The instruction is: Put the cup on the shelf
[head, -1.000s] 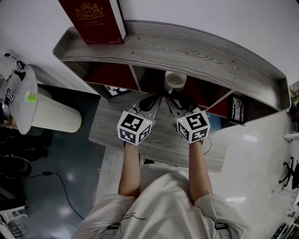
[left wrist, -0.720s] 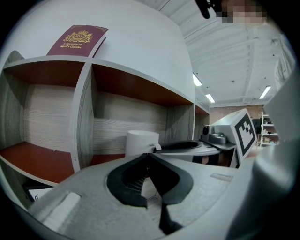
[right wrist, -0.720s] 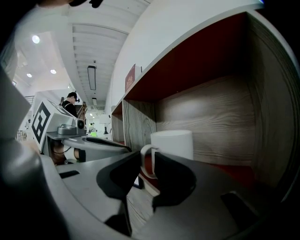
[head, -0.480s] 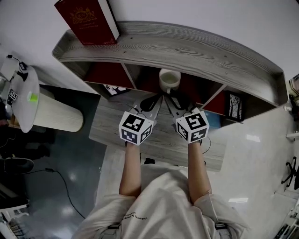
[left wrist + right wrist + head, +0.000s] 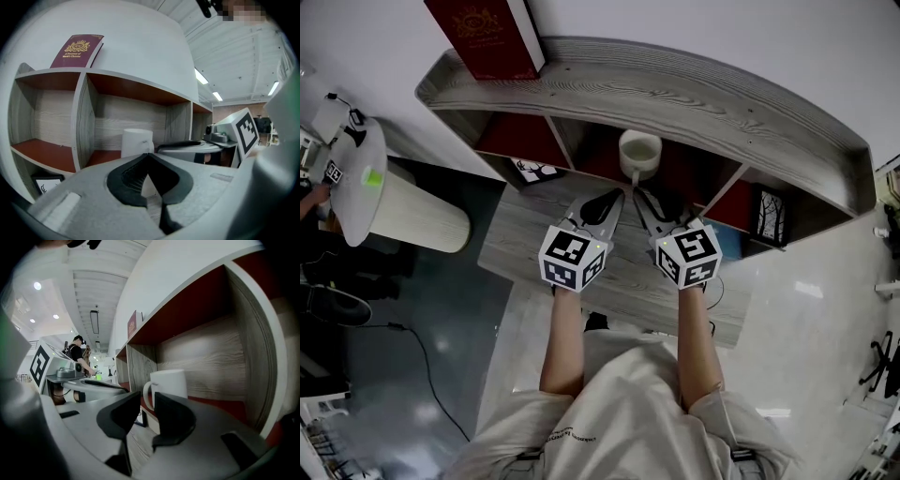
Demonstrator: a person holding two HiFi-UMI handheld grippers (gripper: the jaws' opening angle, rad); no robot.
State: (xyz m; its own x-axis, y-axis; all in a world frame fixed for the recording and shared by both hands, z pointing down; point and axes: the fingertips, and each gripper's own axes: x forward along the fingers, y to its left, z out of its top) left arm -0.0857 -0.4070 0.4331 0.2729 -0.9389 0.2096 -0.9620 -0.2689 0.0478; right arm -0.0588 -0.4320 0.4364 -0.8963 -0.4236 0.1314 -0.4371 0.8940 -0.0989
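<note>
A white cup [image 5: 639, 150] [image 5: 137, 140] [image 5: 168, 385] stands upright in the middle compartment of the grey wooden shelf [image 5: 694, 94], on its red floor, handle toward me. My left gripper [image 5: 617, 195] [image 5: 149, 154] is shut and empty, its tips just short of the cup. To its right, my right gripper [image 5: 639, 194] [image 5: 146, 404] is open by a narrow gap with nothing in it. The cup's handle shows just beyond that gap, apart from the pads.
A red book [image 5: 487, 37] [image 5: 77, 49] leans on the shelf top. Small framed pictures [image 5: 530, 172] [image 5: 773, 217] stand in the lower compartments. A low wooden table [image 5: 516, 244] lies under both grippers. A white round stand [image 5: 356, 178] is at the left. A person [image 5: 77, 352] stands far off.
The cup stays put on the shelf. Both grippers have drawn back slightly from it, and the head view has shifted a little.
</note>
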